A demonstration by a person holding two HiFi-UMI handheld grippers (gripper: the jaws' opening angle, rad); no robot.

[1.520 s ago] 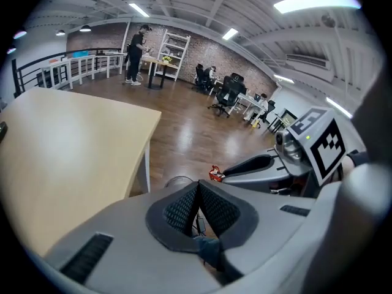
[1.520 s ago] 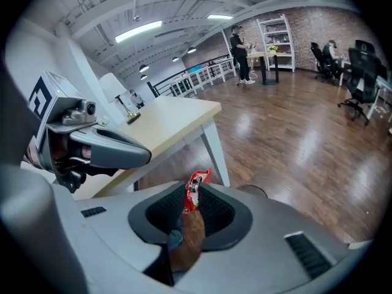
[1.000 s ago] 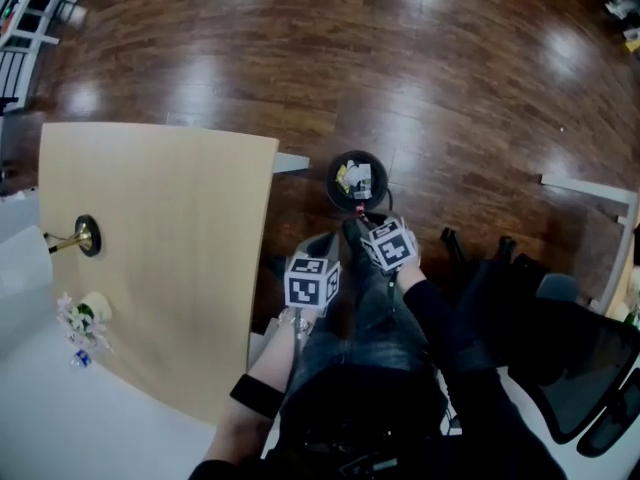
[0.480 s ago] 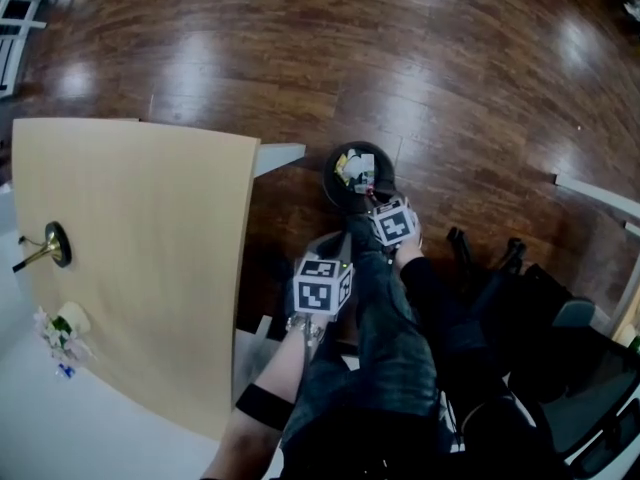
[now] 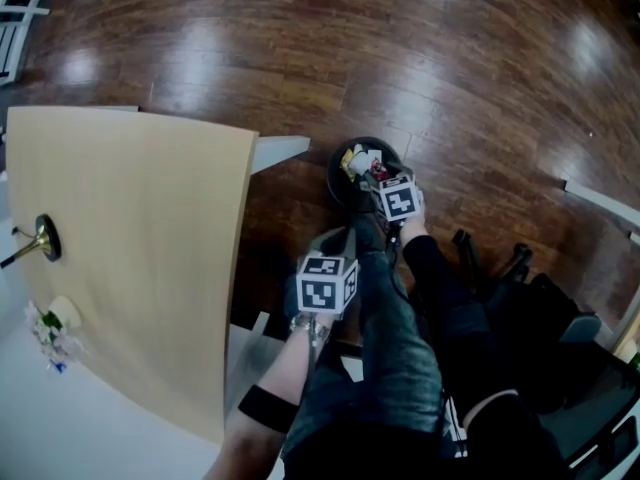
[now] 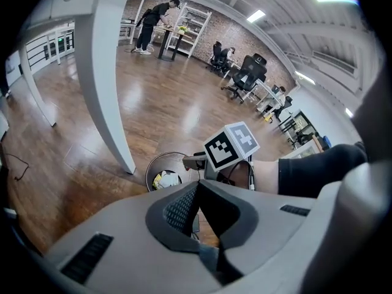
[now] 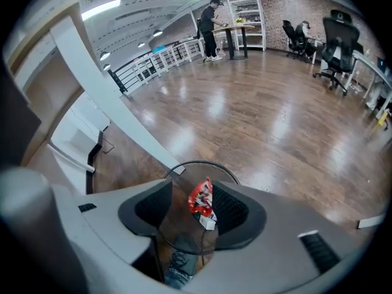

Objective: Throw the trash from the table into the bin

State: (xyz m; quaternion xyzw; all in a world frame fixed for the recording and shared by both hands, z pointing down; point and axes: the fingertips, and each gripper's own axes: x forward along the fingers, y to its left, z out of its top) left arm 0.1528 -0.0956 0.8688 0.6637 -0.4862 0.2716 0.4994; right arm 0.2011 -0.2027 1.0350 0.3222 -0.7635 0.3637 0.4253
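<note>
A round black bin [image 5: 352,160] stands on the wood floor just past the table's corner, with white and yellow litter inside [image 6: 164,177]. My right gripper [image 5: 380,180] hangs straight over the bin's wire rim [image 7: 202,164]. Its jaws have just been opening. A red snack wrapper [image 7: 202,199] is between them, close against the right pad [image 7: 229,208] and clear of the left one. My left gripper [image 5: 332,253] is nearer to me, beside my leg, with its jaws [image 6: 197,185] shut and nothing in them. From the left gripper view, the right gripper [image 6: 191,162] reaches above the bin.
The light wooden table [image 5: 130,248] fills the left, bearing a brass stand [image 5: 40,238] and small flowers [image 5: 50,328]. Its white leg [image 6: 110,72] slants down beside the bin. A black office chair [image 5: 560,368] is at my right. People stand far off [image 7: 211,17].
My right gripper has sunk toward the bin and now sits over its mouth, jaws wider apart. My left gripper has come down too. The bin looks closer in the head view.
</note>
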